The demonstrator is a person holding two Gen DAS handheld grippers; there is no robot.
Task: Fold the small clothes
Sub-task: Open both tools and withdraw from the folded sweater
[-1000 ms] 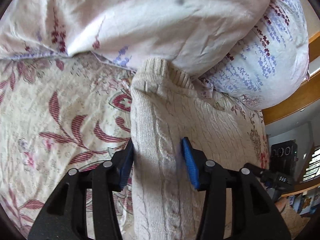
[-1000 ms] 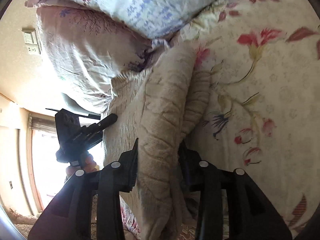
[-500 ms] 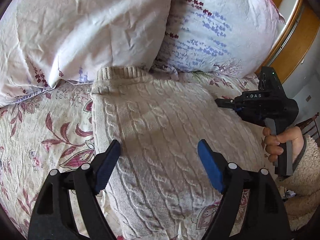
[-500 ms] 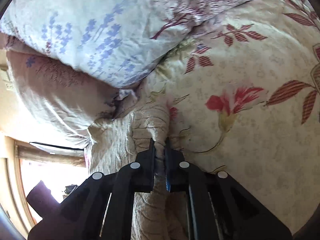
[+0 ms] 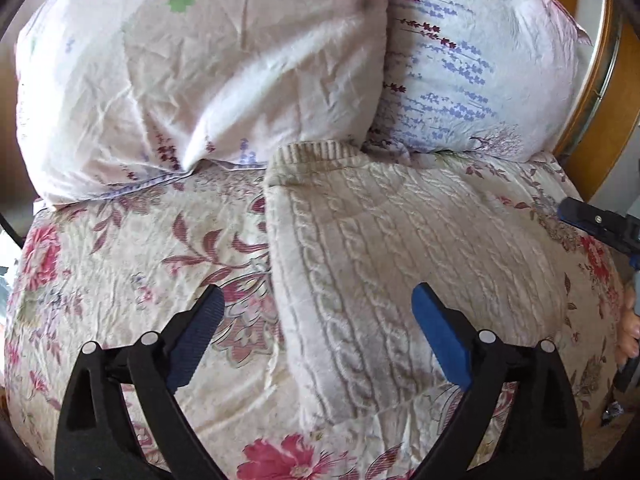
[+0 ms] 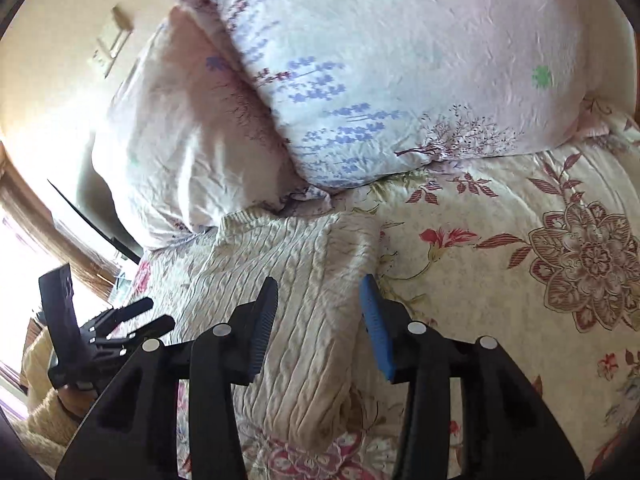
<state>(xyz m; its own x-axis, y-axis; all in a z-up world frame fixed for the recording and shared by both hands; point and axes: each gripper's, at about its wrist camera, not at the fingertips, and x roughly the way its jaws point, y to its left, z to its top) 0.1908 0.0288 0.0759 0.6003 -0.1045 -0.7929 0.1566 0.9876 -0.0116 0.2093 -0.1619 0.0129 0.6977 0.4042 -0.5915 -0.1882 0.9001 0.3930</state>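
1. left gripper hangs above the bed with its jaws wide apart, having just been opening; nothing is pinched, though the left edge of the sweater lies under the gap.
2. right gripper has also just been opening; its jaws stand partly apart over the sweater's right fold, and i see no pad pressing the knit.
3. sweater lies folded lengthwise on the flowered bedspread, its ribbed hem touching the two pillows.
4. i judge the long folds done and a crosswise fold next.
5. risk: the thick knit could spring open once let go, since nothing holds the folded sides down.
6. risk: a blind pinch at the near end could catch the bedspread along with the knit and drag it.
7. risk: folding toward the pillows, the hem could jam under them and bunch.
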